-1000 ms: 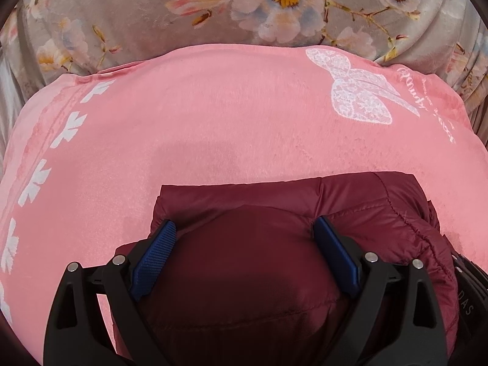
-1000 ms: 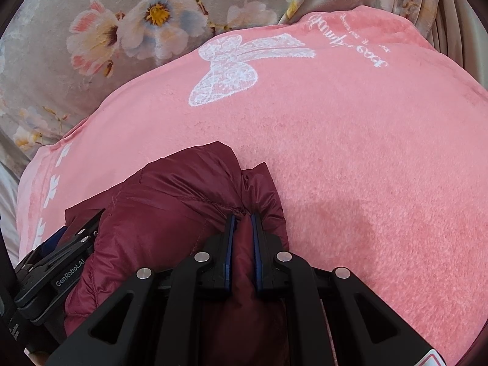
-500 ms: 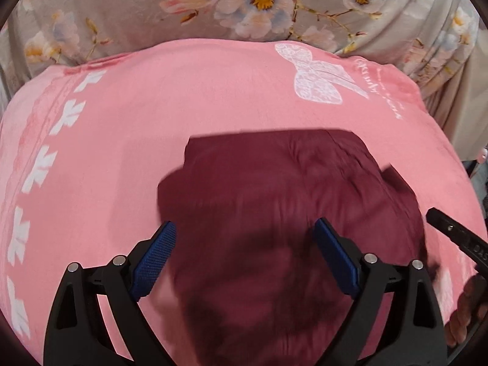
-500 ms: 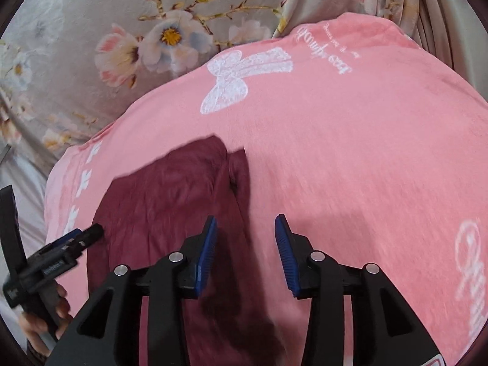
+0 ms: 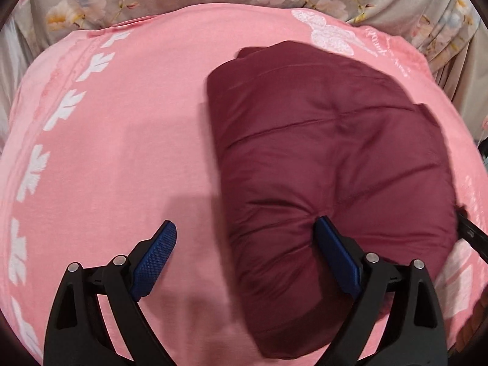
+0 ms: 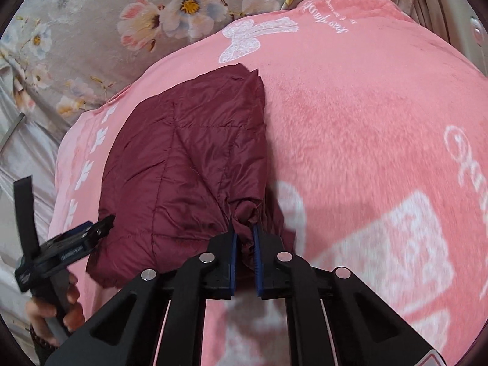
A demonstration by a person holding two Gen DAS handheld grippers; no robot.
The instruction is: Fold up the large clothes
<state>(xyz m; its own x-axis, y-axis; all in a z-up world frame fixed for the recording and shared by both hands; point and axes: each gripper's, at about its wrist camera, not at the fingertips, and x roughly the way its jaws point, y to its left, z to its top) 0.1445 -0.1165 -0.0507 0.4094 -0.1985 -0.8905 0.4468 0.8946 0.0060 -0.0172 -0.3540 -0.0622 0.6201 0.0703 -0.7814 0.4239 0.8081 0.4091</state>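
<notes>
A folded maroon puffer jacket (image 5: 335, 140) lies on the pink blanket (image 5: 122, 152). My left gripper (image 5: 246, 225) is open at the jacket's near left corner. Its right finger (image 5: 332, 244) dents the padding, while its left finger hangs over bare blanket. In the right wrist view the jacket (image 6: 189, 164) sits left of centre. My right gripper (image 6: 244, 231) is closing its jaws, and a bunched fold of the jacket's near right edge is pinched between the pads. The left gripper (image 6: 100, 224) shows at the jacket's left side, held by a hand (image 6: 52, 311).
The pink blanket (image 6: 350, 122) with white butterfly and leaf prints covers a bed, over a grey floral sheet (image 6: 91, 15) at the far side. Grey folds of the sheet (image 5: 442, 30) hang at the right. Open blanket lies left and right of the jacket.
Both grippers drew back toward the near edge, so more of the jacket shows. The right gripper opened, let go of the fabric, then shut again on a fold at the near right edge.
</notes>
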